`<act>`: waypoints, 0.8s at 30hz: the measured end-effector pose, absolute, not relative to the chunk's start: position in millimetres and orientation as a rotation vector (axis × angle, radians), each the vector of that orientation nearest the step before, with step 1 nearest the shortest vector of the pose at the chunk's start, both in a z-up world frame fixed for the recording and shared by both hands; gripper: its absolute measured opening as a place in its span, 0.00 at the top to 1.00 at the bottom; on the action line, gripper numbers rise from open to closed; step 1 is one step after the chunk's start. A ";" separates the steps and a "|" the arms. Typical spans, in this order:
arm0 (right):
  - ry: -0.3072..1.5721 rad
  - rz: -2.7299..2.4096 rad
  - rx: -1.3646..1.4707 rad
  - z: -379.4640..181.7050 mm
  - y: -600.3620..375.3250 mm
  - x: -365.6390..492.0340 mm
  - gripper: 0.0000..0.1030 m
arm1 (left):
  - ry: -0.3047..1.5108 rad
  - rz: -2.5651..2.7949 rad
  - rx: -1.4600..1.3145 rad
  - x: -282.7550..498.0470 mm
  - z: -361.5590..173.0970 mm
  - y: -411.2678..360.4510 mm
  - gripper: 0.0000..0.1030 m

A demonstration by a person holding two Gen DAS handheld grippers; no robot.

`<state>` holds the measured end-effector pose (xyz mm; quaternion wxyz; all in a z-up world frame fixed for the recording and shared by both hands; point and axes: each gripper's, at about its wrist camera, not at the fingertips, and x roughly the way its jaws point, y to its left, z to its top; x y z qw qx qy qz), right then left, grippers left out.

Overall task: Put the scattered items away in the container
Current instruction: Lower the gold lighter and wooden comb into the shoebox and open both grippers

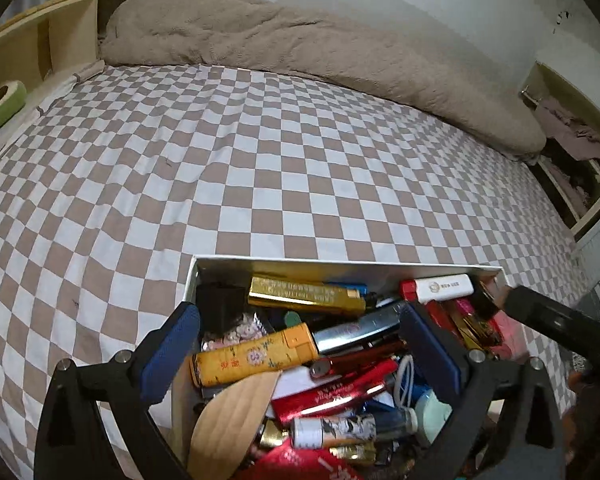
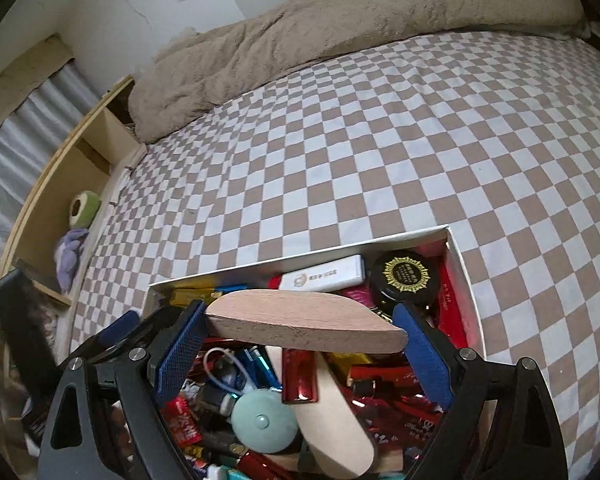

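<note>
Box (image 1: 204, 264) of white card sits at the near edge of the checked bedsheet (image 1: 260, 152), already heaped with lighters, small bottles and red packets, and that crowding is the trouble. Right claw (image 2: 300, 326) pinches a flat wooden piece (image 2: 308, 320) by its two ends, holding it level just above the pile, with its blue pads (image 2: 180, 344) pressed against the wood. If the wood is let go here it may land on the sloping red lighter (image 2: 298, 376) and the pale wooden slat (image 2: 332, 420) beneath it, then slide or tip toward the near rim instead of settling. Left claw (image 1: 300, 344) hangs spread wide over the left part of the box, gripping nothing, with an orange lighter (image 1: 256, 356) lying loose between its fingers. It sits close beside the right claw, so the two could knock together, or a finger could catch the heap and flick a lighter out onto the sheet
</note>
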<state>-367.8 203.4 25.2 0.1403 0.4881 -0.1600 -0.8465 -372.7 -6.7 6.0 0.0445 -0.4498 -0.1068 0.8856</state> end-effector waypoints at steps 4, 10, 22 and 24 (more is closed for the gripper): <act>-0.448 -2.492 1.434 21.5 205.7 -369.6 0.06 | -0.330 2.706 -1.364 -365.0 9.8 -10.6 0.02; -0.402 -2.557 1.399 35.6 211.6 -361.8 0.00 | -0.341 2.707 -1.366 -361.8 13.0 -15.4 0.02; -0.360 -2.557 1.375 54.1 215.6 -333.5 0.00 | -0.335 2.735 -1.330 -338.2 42.8 -13.2 0.02; -0.345 -2.560 1.367 57.7 214.1 -327.1 0.00 | -0.338 2.740 -1.317 -330.0 49.0 -12.4 0.02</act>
